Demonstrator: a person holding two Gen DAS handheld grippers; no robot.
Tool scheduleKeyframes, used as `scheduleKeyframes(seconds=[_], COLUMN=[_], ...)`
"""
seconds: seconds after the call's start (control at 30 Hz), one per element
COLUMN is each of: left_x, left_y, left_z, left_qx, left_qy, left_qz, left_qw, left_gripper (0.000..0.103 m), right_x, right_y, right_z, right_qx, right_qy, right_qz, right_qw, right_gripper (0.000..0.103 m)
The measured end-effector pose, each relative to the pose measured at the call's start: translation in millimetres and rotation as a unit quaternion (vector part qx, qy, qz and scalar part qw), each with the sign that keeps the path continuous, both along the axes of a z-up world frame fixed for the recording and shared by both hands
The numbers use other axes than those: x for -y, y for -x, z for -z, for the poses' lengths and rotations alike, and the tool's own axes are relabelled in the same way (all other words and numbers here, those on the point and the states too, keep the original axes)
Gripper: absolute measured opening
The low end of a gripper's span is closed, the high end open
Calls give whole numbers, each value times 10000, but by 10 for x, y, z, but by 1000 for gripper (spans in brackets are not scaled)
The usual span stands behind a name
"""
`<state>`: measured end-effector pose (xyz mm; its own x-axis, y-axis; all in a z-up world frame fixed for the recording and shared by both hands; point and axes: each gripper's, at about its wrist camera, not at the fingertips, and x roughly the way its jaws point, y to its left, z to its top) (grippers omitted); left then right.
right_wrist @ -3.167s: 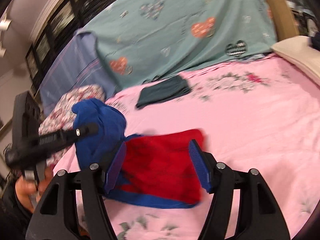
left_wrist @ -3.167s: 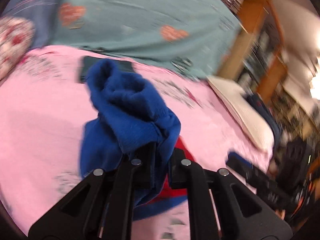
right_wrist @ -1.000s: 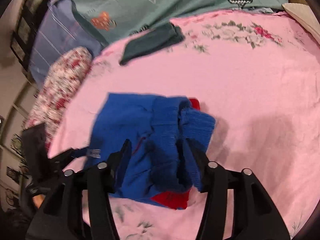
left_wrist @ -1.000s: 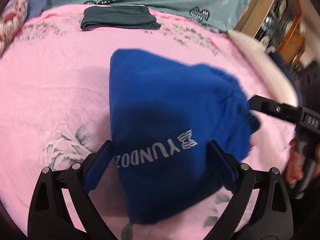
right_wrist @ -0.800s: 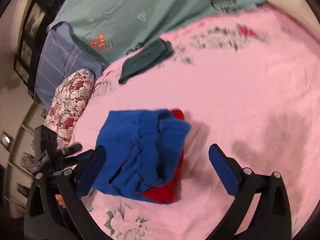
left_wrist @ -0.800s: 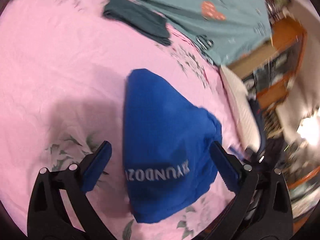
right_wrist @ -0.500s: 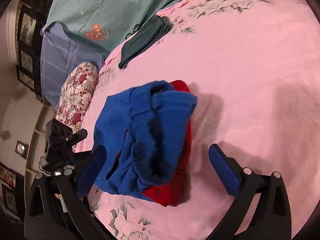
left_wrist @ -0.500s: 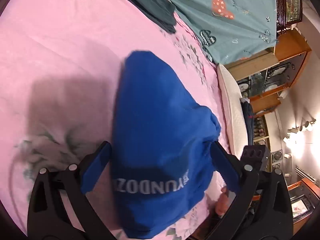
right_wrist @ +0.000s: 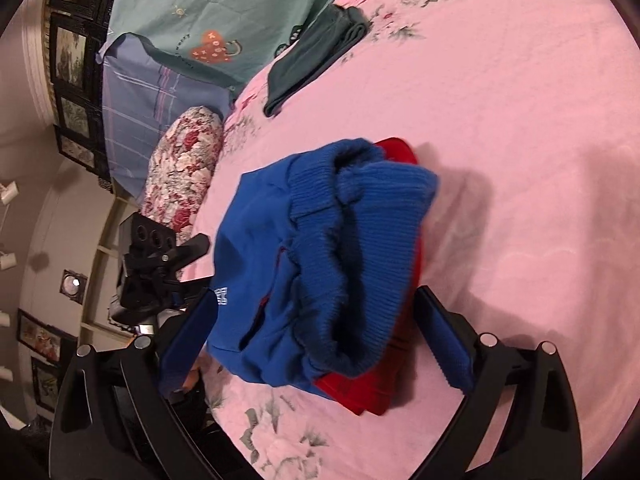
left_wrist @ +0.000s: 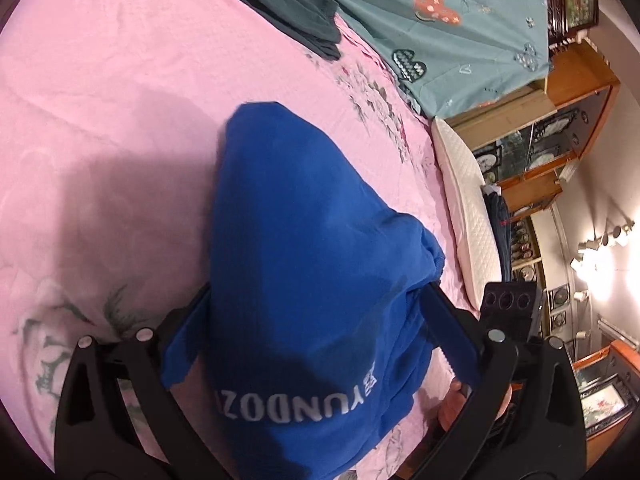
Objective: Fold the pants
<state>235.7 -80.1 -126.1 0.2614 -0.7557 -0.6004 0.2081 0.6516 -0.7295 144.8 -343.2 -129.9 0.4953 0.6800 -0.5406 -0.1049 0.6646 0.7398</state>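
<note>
The blue pants, printed with white letters, lie folded in a bundle on the pink bedspread. In the right wrist view the pants show a ribbed blue cuff on top and a red part underneath. My left gripper is open, its jaws standing either side of the bundle's near end. My right gripper is open too, jaws wide apart around the other side of the bundle. Each gripper shows in the other's view, the left one and the right one.
A folded dark green garment lies at the far side of the bed, before a teal heart-print sheet. A floral pillow is at one side, a white cushion and wooden cabinets at the other.
Both grippers have let go of the pants and opened wide. The folded bundle now rests on the bed, and both grippers have come closer around it in the last half second.
</note>
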Motion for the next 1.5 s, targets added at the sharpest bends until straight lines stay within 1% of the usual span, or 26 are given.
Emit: scheduleKeyframes(seconds=[0.07, 0.13, 0.17, 0.2, 0.23, 0.27, 0.3, 0.33, 0.37, 0.43, 0.53, 0.6, 0.7, 0.83, 0.97, 1.03, 1.1, 1.17, 1.2, 1.27, 1.3, 1.33, 1.4, 1.43, 1.5], left_x=[29, 41, 49, 62, 72, 67, 45, 26, 5, 13, -6, -52, -99, -168, -252, -273, -288, -290, -293, -289, -271, -256, -209, -179, -175], left_y=[-18, -35, -35, -21, -9, -1, -1, 0, 11, 36, 82, 117, 160, 170, 119, 43, -51, -200, -339, -580, -786, -952, -1365, -1571, -2043], left_z=[11, 20, 17, 6, -5, -11, -5, 1, 3, -24, -92, -175, -334, -669, -1085, -1379, -1662, -1924, -2062, -2185, -2222, -2224, -2139, -2069, -1827], left_qx=[34, 86, 126, 195, 259, 306, 297, 266, 267, 314, 362, 440, 546, 829, 1210, 1468, 1772, 2077, 2246, 2417, 2511, 2562, 2609, 2586, 2426], left_qy=[-15, -20, -67, -187, -382, -562, -539, -456, -443, -461, -419, -255, -102, -63, -78, -145, -241, -326, -377, -460, -552, -623, -784, -828, -856], left_qz=[24, 100, 143, 160, 158, 131, 146, 183, 203, 220, 209, 201, 215, 127, -20, -150, -274, -438, -542, -678, -769, -827, -924, -973, -1117], left_qw=[10000, 9999, 9998, 9995, 9988, 9979, 9980, 9984, 9985, 9982, 9982, 9985, 9982, 9965, 9926, 9889, 9835, 9767, 9722, 9669, 9633, 9611, 9577, 9575, 9599], left_gripper=[100, 99, 96, 88, 80, 68, 63, 61, 58, 55, 52, 48, 45, 44, 44, 44, 44, 44, 44, 44, 44, 44, 44, 44, 45], right_x=[-91, -136, -151, -148, -126, -65, -18, 2, -12, -63, -95, -109, -150, -224, -341, -418, -501, -581, -617, -667, -685, -692, -710, -716, -684], right_y=[-53, -95, -110, -120, -128, -136, -127, -100, -71, -17, 7, 31, 52, 25, -71, -151, -293, -468, -607, -887, -1054, -1198, -1638, -1881, -2328], right_z=[5, 12, 11, 17, 38, 84, 112, 115, 94, 23, -94, -196, -375, -703, -1143, -1384, -1679, -1929, -2053, -2203, -2248, -2271, -2230, -2172, -1974], right_qx=[-2, -10, -16, -45, -103, -203, -233, -185, -120, 7, 127, 241, 454, 778, 1180, 1421, 1711, 1978, 2100, 2250, 2315, 2350, 2415, 2444, 2415], right_qy=[141, 168, 156, 127, 64, -65, -182, -221, -155, -16, -41, -106, -108, -90, 79, 178, 313, 426, 475, 590, 645, 669, 734, 783, 830], right_qz=[-82, -111, -136, -137, -113, -78, -59, -55, -68, -62, -83, -104, -169, -261, -353, -397, -423, -442, -439, -417, -417, -416, -414, -397, -311], right_qw=[9999, 9998, 9998, 9998, 9999, 9997, 9995, 9996, 9998, 10000, 9999, 9996, 9988, 9966, 9924, 9889, 9838, 9783, 9756, 9717, 9698, 9688, 9667, 9657, 9663], right_gripper=[98, 98, 93, 76, 62, 42, 38, 37, 36, 36, 35, 35, 35, 35, 35, 35, 35, 35, 35, 35, 35, 35, 35, 35, 35])
